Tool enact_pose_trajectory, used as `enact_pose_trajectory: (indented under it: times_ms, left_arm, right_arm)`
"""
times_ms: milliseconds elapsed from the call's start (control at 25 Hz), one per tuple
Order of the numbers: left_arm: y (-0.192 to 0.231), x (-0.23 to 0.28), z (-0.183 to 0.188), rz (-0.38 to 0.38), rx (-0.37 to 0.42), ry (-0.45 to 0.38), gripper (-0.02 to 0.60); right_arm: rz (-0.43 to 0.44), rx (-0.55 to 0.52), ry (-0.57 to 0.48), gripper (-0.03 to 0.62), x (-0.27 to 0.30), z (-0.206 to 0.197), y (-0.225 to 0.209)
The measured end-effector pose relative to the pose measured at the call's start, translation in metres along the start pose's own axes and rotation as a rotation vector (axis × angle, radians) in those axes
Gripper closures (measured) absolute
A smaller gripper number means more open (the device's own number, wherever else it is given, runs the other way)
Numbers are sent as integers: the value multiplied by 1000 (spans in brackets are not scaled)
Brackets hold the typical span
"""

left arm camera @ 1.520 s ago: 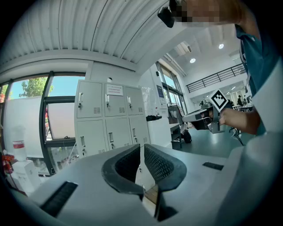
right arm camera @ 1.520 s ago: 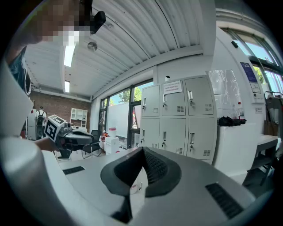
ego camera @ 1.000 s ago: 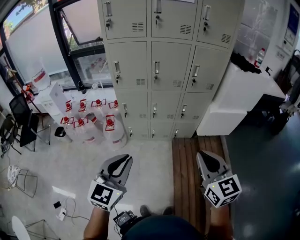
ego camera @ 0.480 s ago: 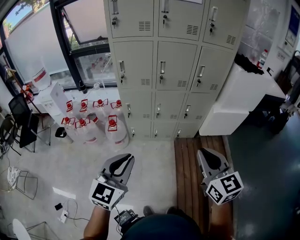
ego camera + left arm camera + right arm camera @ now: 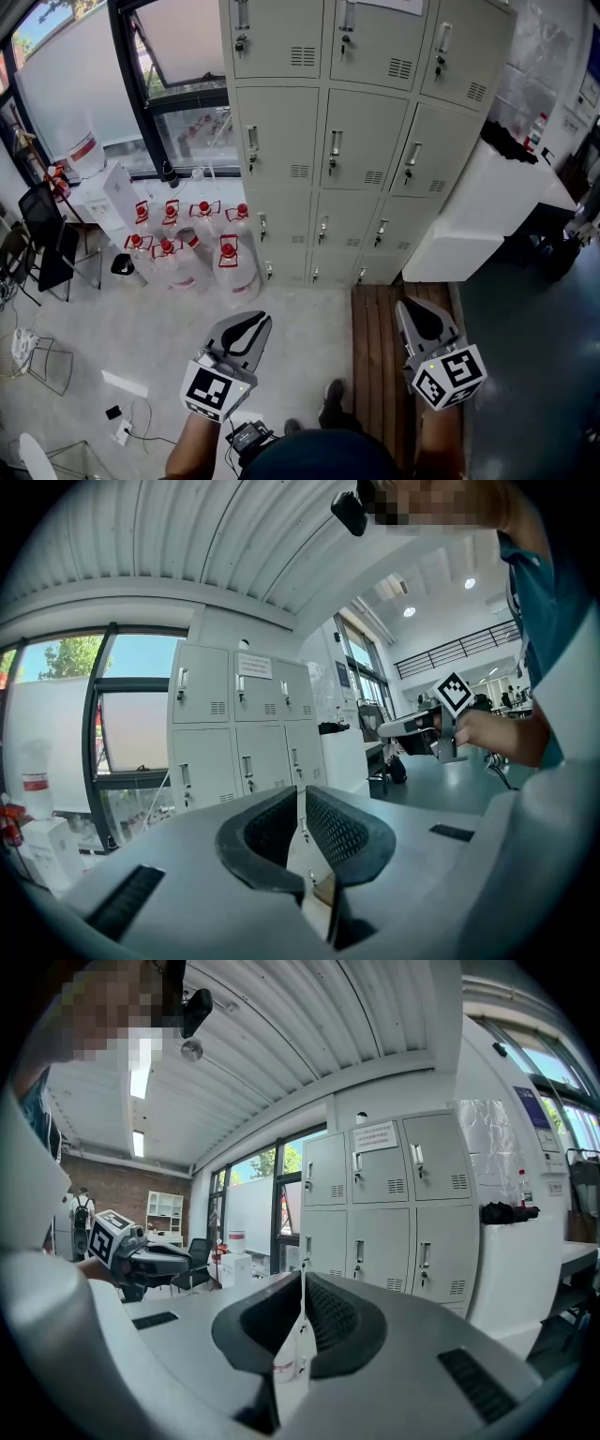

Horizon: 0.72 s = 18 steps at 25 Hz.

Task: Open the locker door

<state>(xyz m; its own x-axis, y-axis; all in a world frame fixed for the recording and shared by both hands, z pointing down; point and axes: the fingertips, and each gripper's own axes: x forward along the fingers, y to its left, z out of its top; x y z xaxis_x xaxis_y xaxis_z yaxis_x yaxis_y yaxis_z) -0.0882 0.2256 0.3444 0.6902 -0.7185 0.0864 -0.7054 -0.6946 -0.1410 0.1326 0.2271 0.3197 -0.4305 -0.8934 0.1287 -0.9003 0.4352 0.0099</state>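
The bank of grey lockers [image 5: 361, 131] stands at twelve o'clock in the head view, well apart from both grippers, and every door that shows is shut, each with its handle and its vent slots. The left gripper [image 5: 258, 323] hangs at about seven o'clock over the pale floor [image 5: 141, 328]; its own view shows the fingers nearly together, with a slim gap at the tips and nothing in it (lockers show through the slit). The right gripper [image 5: 417, 314] sits at five o'clock above the wooden slat strip [image 5: 375, 347], with its fingertips closed to a hairline and nothing held. Both point toward the lockers. Clear jugs with red caps [image 5: 230, 262] cluster at ten o'clock from the left gripper, beside the bottom-left lockers. A white cabinet [image 5: 487, 206] adjoins the bank at two o'clock.
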Motion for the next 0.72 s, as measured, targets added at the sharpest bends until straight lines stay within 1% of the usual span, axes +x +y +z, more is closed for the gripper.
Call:
enact_pose_trajectory:
  times_ms: [320,520,720]
  left_arm:
    - [27,47,1,51,-2,24,538]
    - [44,77,-3,79,-24,31,538]
    - [61,105,-7,116,-30,40,538]
  right_arm:
    - [61,13,-4,557,59,2,-41]
    - [91,20,12,557,97,2,-65]
    - [147,10,21,557,134,2,-83]
